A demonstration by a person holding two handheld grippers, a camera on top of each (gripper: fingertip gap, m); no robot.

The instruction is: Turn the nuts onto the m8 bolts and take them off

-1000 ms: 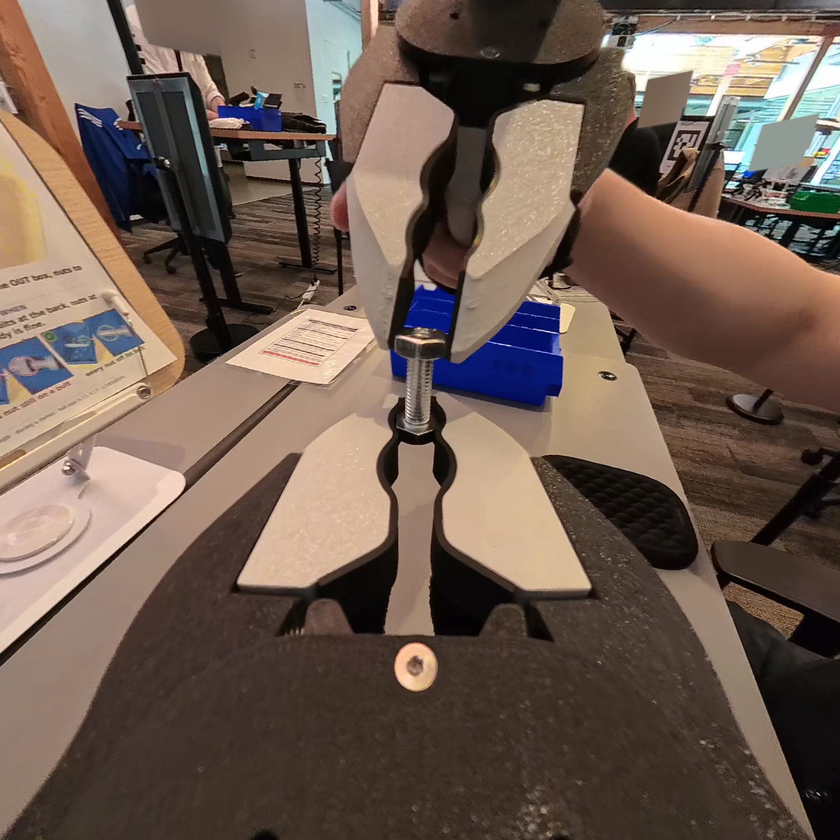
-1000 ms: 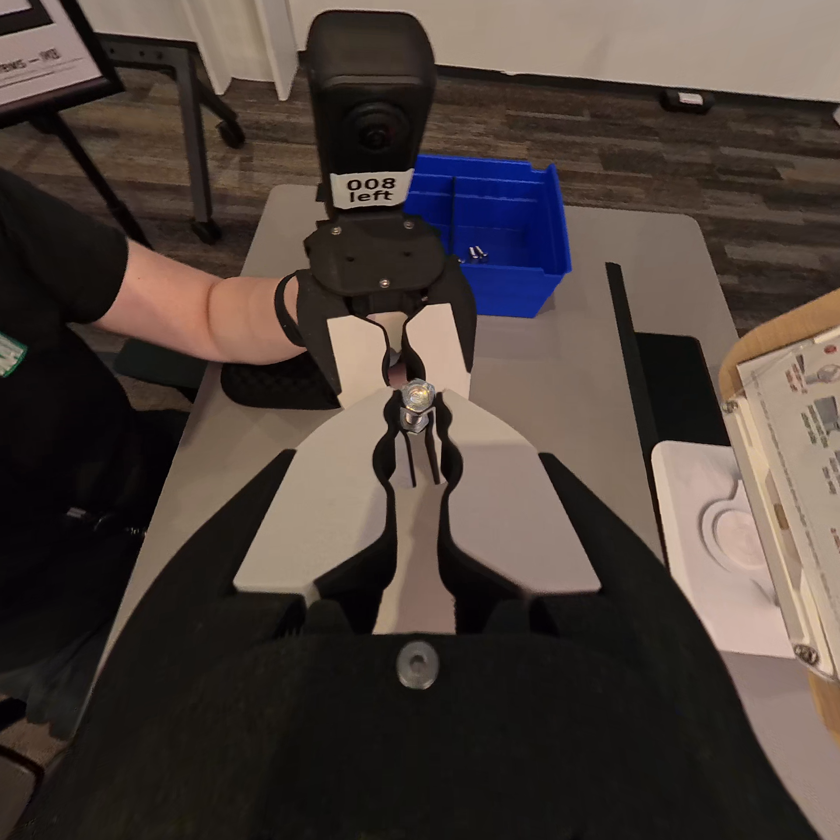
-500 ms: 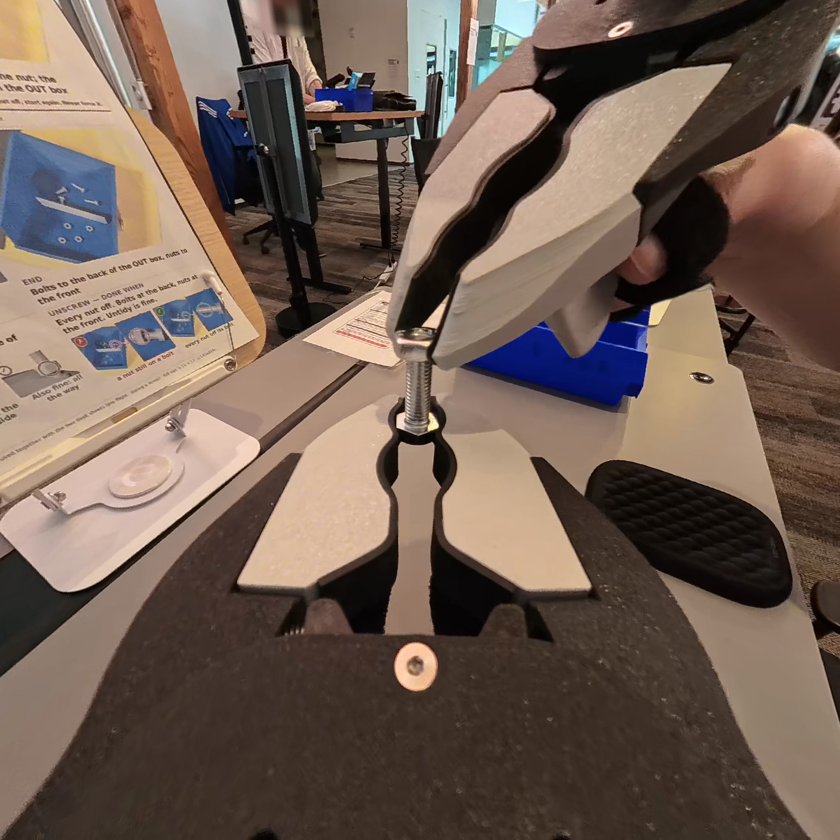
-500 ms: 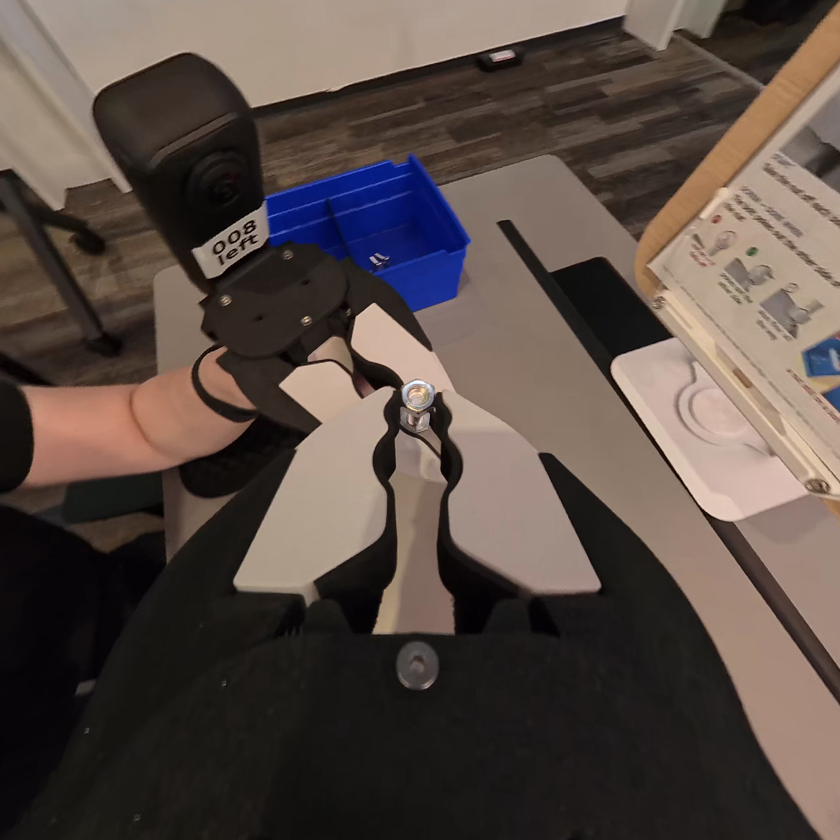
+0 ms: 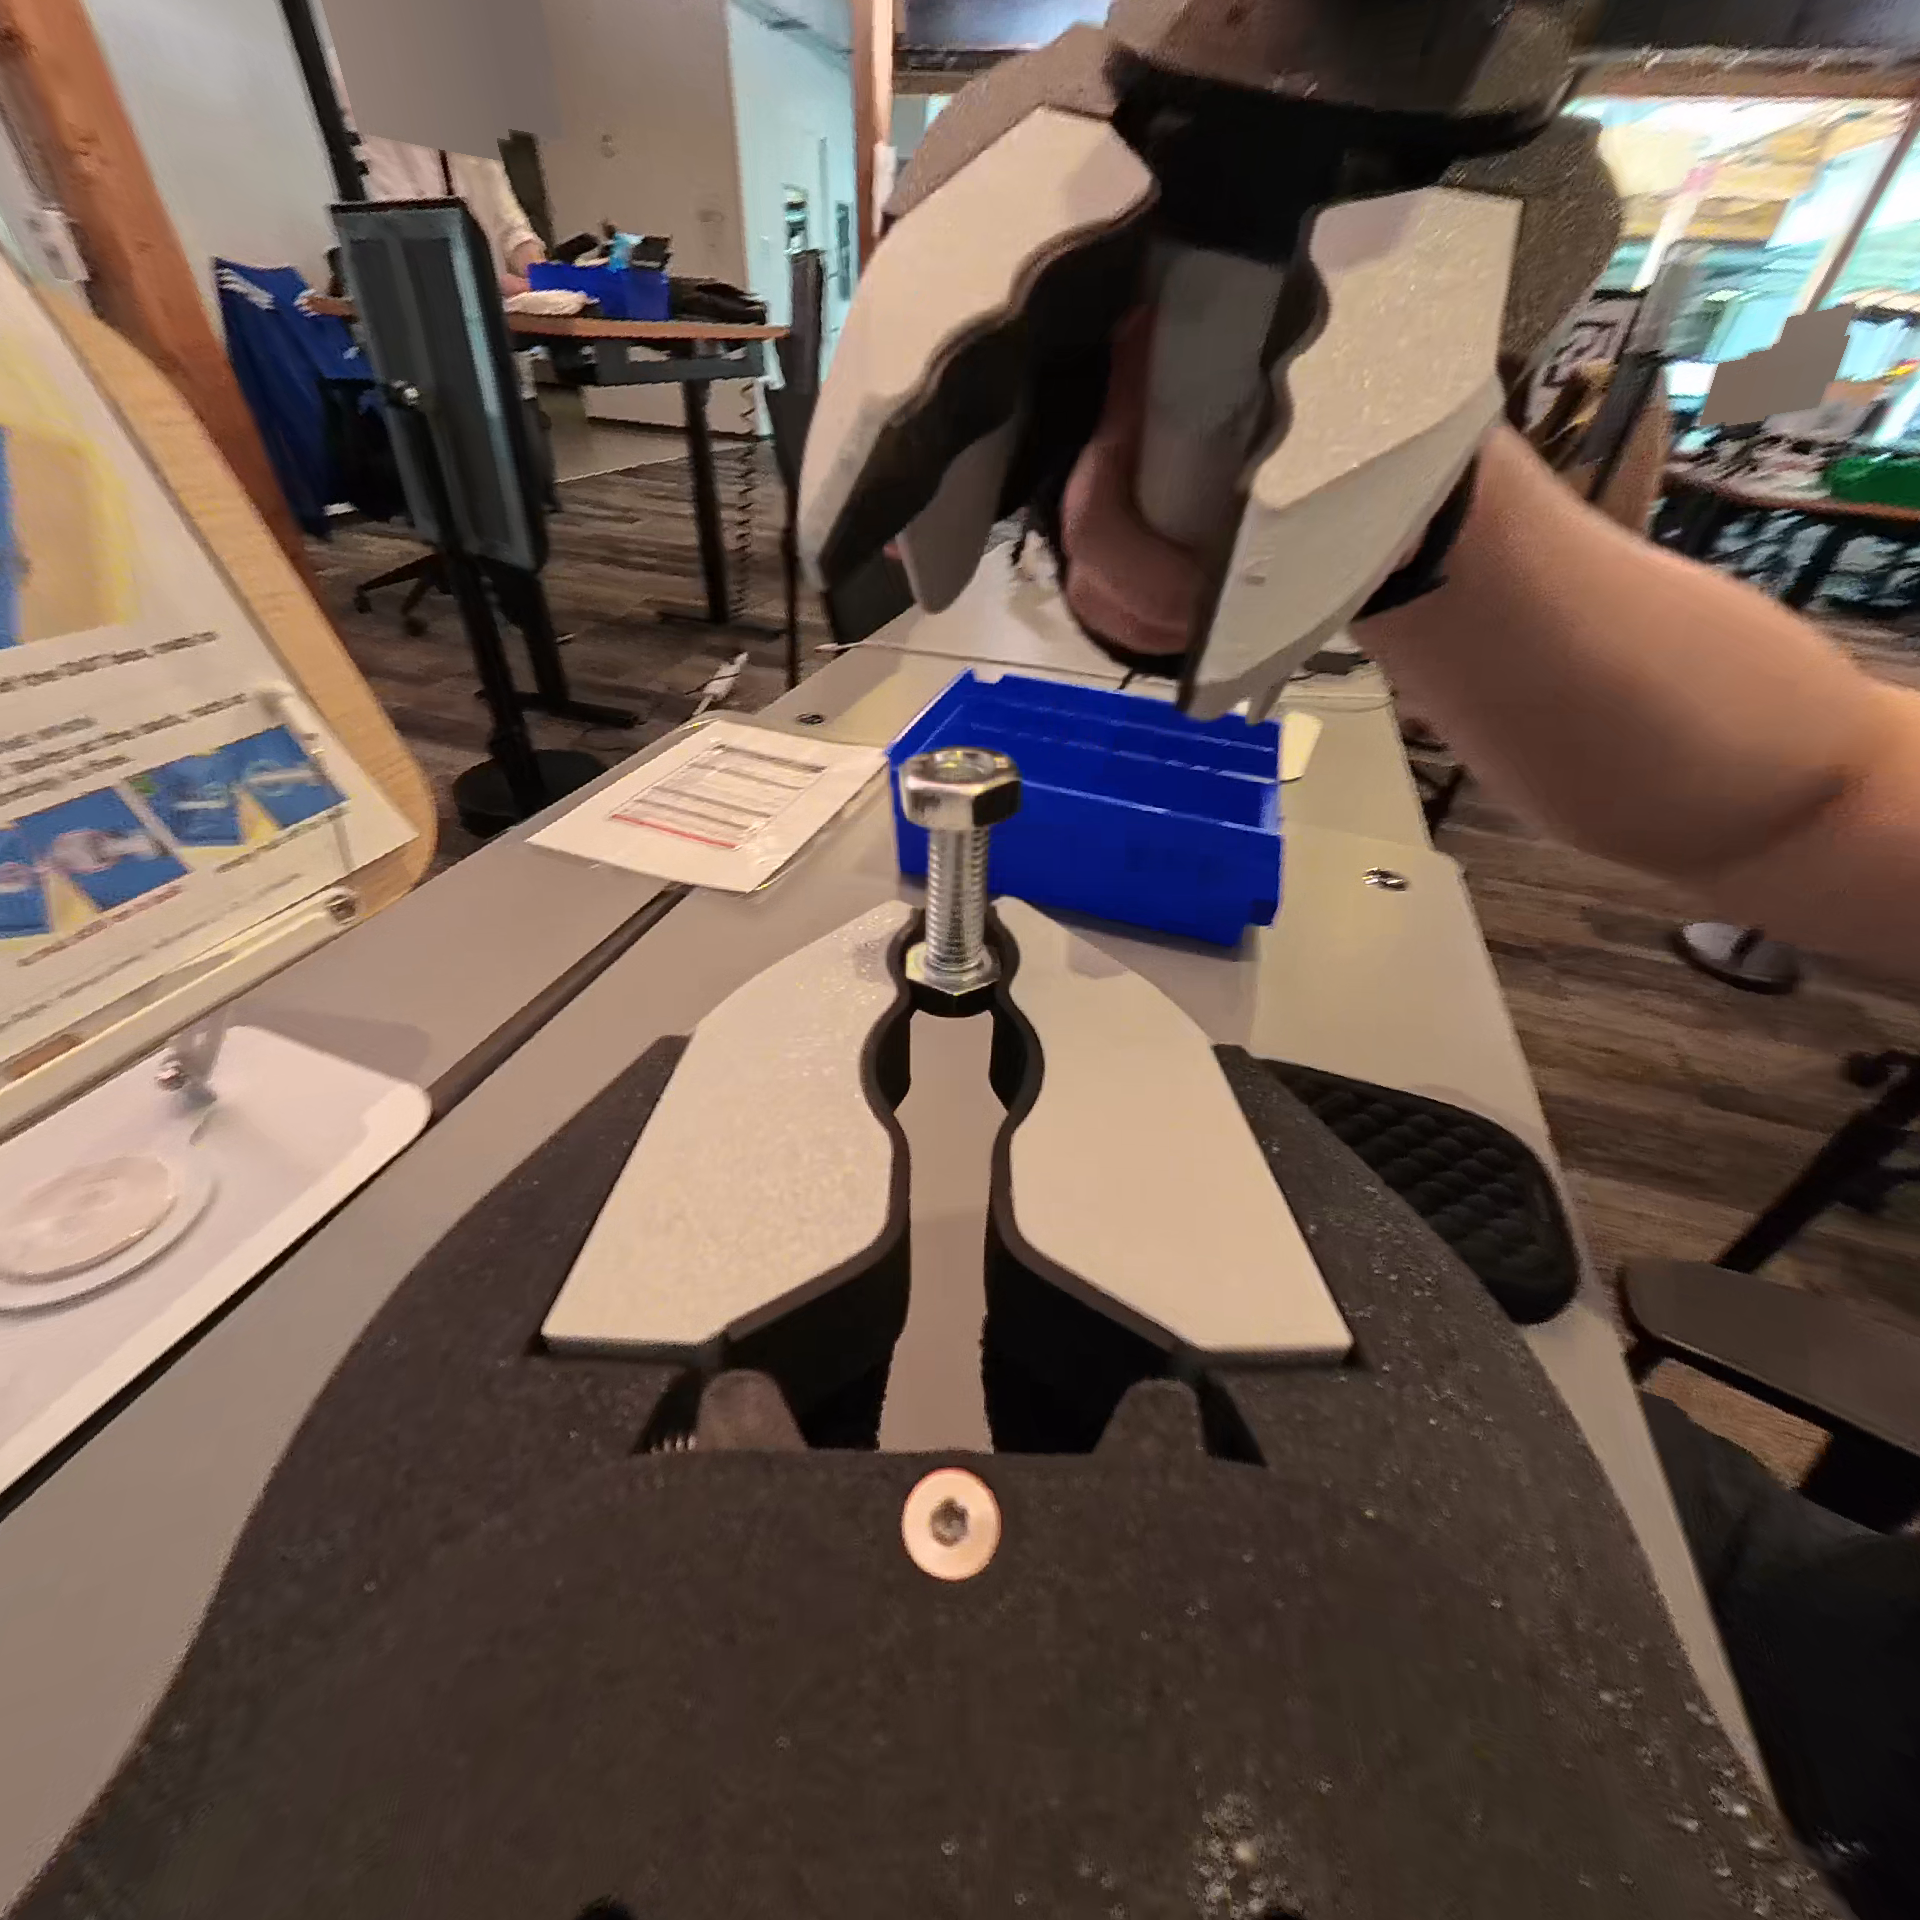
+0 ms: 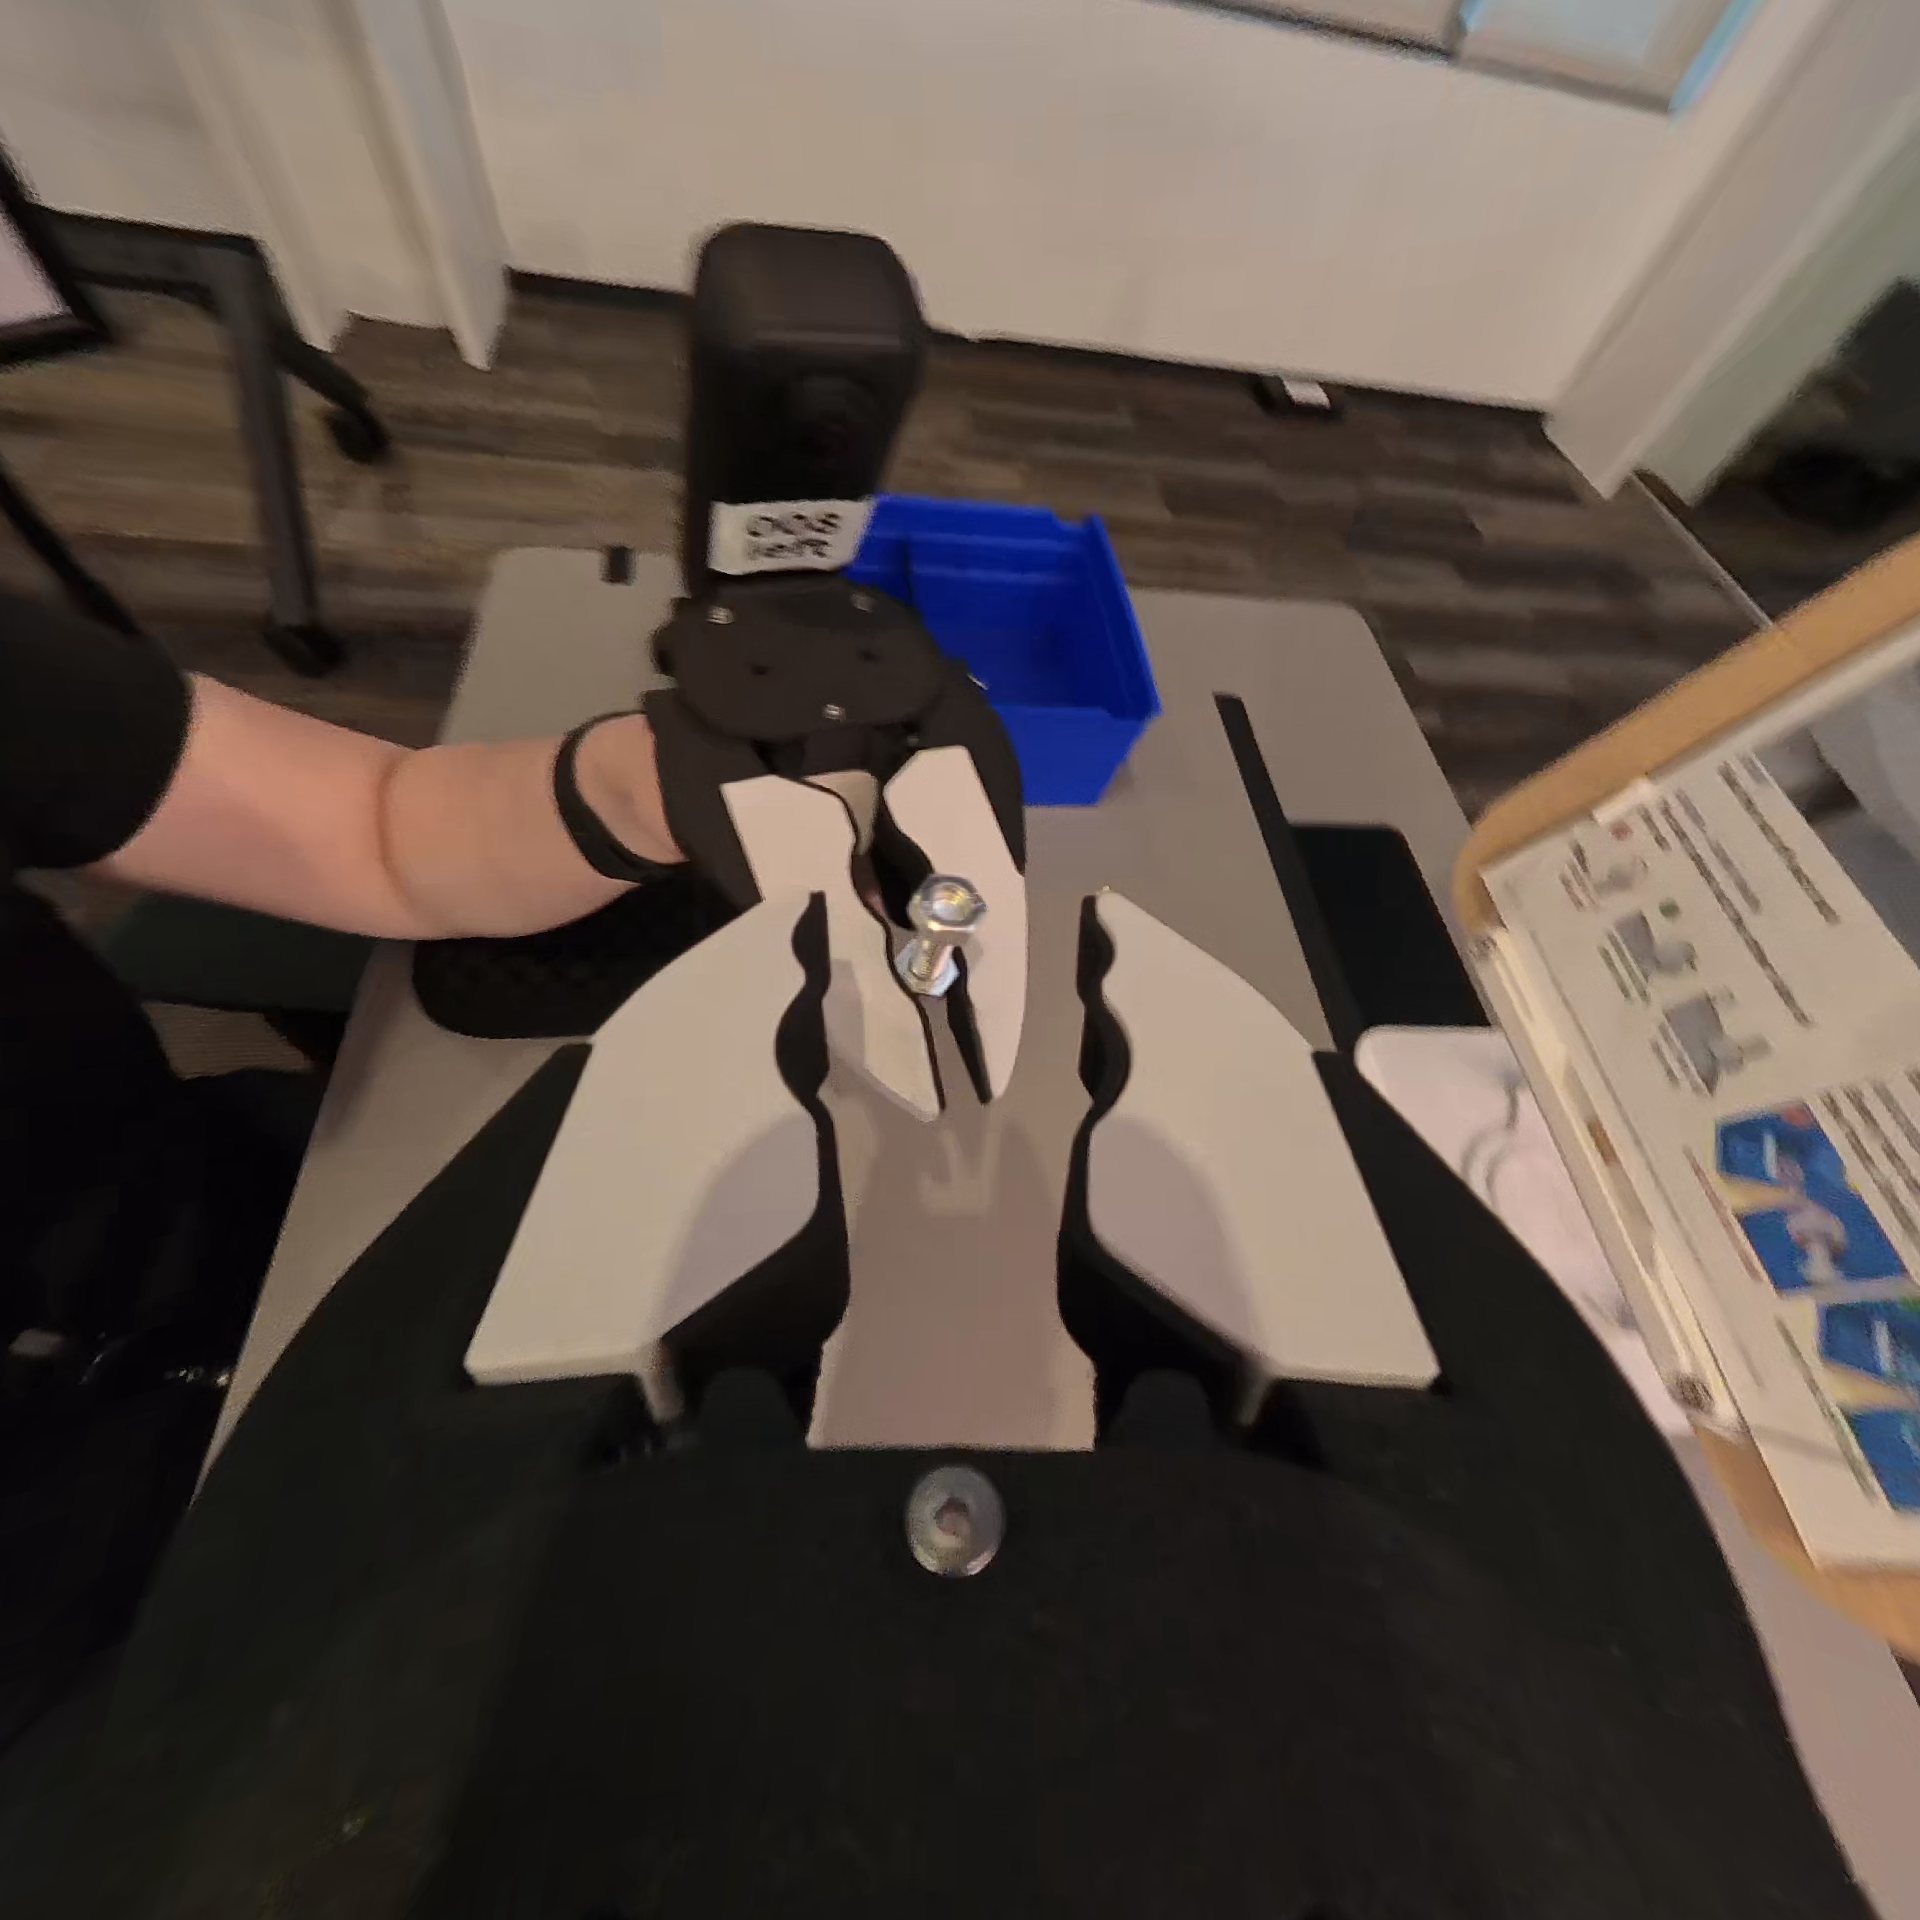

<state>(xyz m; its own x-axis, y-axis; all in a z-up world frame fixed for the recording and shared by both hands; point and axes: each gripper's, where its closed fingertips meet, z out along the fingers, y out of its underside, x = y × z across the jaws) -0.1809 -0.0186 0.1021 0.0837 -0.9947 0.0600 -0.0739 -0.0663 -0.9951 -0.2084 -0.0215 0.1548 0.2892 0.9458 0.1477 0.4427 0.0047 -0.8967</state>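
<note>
A silver M8 bolt (image 5: 956, 831) stands upright, head up, with a nut (image 5: 948, 975) on the low end of its thread. My left gripper (image 5: 951, 940) is shut on the nut in the notch near its fingertips. My right gripper (image 5: 1049, 634) is open and hangs above and slightly behind the bolt head, not touching it. In the right wrist view the right gripper (image 6: 951, 904) has its fingers spread on either side of the bolt (image 6: 940, 925). The nut (image 6: 928, 974) sits between the fingers of the left gripper (image 6: 961, 1096) below.
A blue bin (image 5: 1143, 842) stands on the grey table (image 5: 436, 987) behind the bolt; it also shows in the right wrist view (image 6: 1081, 727). An instruction board (image 5: 156, 748) on a white base (image 5: 260, 1164) stands at the left. A paper sheet (image 5: 717, 800) and a black mat (image 5: 1455, 1174) lie on the table. Spacing between my two grippers at the tips: around 6 cm.
My right gripper was shut on the bolt head and twisting it; it has opened, let go and lifted clear. My left gripper still holds the nut.
</note>
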